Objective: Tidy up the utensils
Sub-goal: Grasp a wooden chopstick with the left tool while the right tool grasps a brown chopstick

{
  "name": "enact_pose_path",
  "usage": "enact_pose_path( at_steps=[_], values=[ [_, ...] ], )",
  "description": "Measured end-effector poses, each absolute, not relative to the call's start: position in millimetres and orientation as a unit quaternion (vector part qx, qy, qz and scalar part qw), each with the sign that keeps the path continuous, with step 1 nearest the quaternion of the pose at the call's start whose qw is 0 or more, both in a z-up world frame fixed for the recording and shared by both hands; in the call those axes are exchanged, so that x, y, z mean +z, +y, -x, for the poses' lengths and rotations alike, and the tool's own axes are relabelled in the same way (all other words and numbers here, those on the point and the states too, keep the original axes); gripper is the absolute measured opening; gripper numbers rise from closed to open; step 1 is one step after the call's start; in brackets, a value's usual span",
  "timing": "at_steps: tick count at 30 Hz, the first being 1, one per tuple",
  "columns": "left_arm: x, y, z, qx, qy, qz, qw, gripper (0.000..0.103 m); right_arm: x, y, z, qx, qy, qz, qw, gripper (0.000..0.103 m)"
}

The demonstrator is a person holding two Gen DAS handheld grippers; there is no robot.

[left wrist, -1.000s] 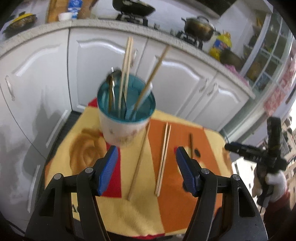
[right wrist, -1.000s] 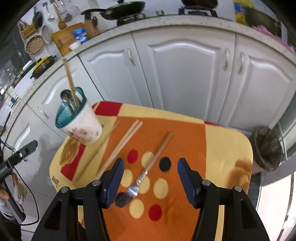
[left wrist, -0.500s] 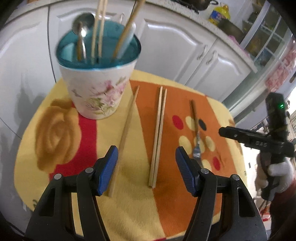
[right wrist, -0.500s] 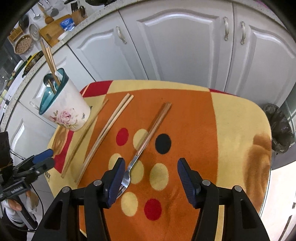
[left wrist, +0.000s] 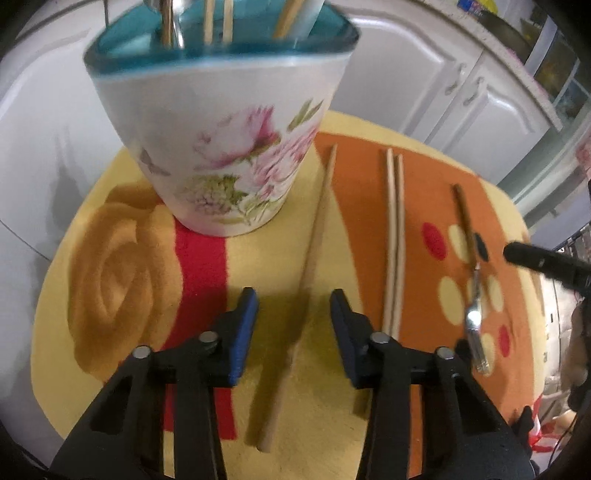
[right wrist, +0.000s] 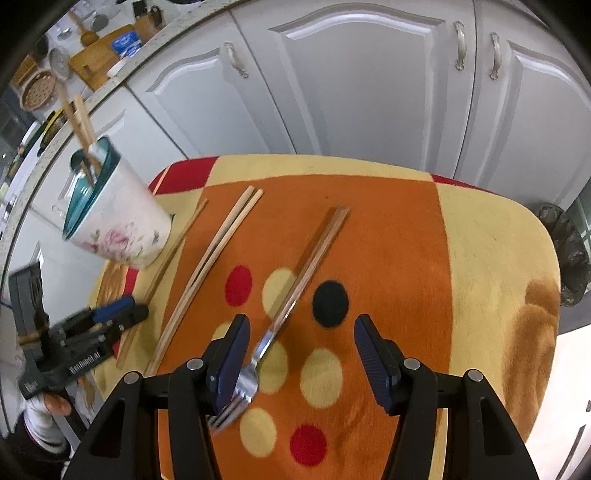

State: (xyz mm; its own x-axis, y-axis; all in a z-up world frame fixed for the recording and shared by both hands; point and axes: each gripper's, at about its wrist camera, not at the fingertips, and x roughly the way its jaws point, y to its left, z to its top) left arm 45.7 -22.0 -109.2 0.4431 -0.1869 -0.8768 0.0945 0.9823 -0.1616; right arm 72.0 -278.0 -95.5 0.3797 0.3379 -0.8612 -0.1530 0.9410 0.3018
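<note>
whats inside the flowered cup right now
Sticking out of the flowered cup: wooden chopsticks, a metal spoon and a white handle. Their lower ends and the cup's bottom are hidden by its wall.

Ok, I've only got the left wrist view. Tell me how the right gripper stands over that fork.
Observer: The right gripper is open. The fork lies between its jaws, close to the left pad, not gripped.
Operator: Now check the top of the cup; it's cropped for me.
Observer: Chopsticks stand in the cup and rise well above its teal rim.
Operator: Report anything beside the table on the fork's side.
Observer: A dark bin stands just past the table at its right edge.
</note>
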Motion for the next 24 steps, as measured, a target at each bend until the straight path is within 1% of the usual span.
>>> enact_pose_path(
  at_steps=[1,2,3,4,5,6,9,13,20,23,24],
  values=[
    [-108.7,-21.5,-46.8,-0.079,0.518,0.041,0.851,0.028,-97.1,-278.1,-76.7,0.147,0.538,-0.093,0.825,0.057],
    [-109.1,-21.1,-47.8,-0.077,0.519,0.040,0.850,0.021,-98.6,-278.4,-81.6,0.145,0.538,-0.100,0.824,0.055],
    [-108.7,-19.2,-49.0,-0.080,0.521,0.045,0.849,0.017,-101.2,-278.3,-87.4,0.143,0.540,-0.107,0.823,0.049],
    [-109.3,-18.6,-50.4,-0.085,0.523,0.052,0.846,0.011,-104.6,-277.4,-93.9,0.140,0.542,-0.111,0.821,0.046],
    [-109.8,-16.7,-50.6,-0.091,0.527,0.060,0.843,0.009,-109.4,-276.0,-101.3,0.136,0.546,-0.112,0.819,0.040],
    [-109.8,-18.0,-51.9,-0.092,0.528,0.060,0.842,0.008,-113.0,-274.6,-107.3,0.134,0.549,-0.110,0.817,0.032],
    [-108.0,-19.4,-47.8,-0.097,0.530,0.055,0.840,0.006,-121.7,-269.3,-116.8,0.134,0.548,-0.096,0.820,0.016],
    [-105.6,-10.3,-31.1,-0.109,0.538,0.056,0.834,0.005,-121.0,-259.9,-108.9,0.162,0.554,-0.068,0.814,0.015],
    [-101.8,-4.4,9.9,-0.149,0.561,0.025,0.814,0.005,-120.8,-250.0,-50.7,0.227,0.581,-0.007,0.782,0.014],
    [-101.5,-7.1,19.6,-0.169,0.572,0.015,0.803,0.005,-121.5,-252.1,-36.9,0.224,0.590,-0.010,0.775,0.014],
    [-100.5,-8.3,20.0,-0.170,0.572,0.013,0.802,0.005,-121.3,-252.9,-38.1,0.219,0.589,-0.011,0.778,0.019]
  ],
)
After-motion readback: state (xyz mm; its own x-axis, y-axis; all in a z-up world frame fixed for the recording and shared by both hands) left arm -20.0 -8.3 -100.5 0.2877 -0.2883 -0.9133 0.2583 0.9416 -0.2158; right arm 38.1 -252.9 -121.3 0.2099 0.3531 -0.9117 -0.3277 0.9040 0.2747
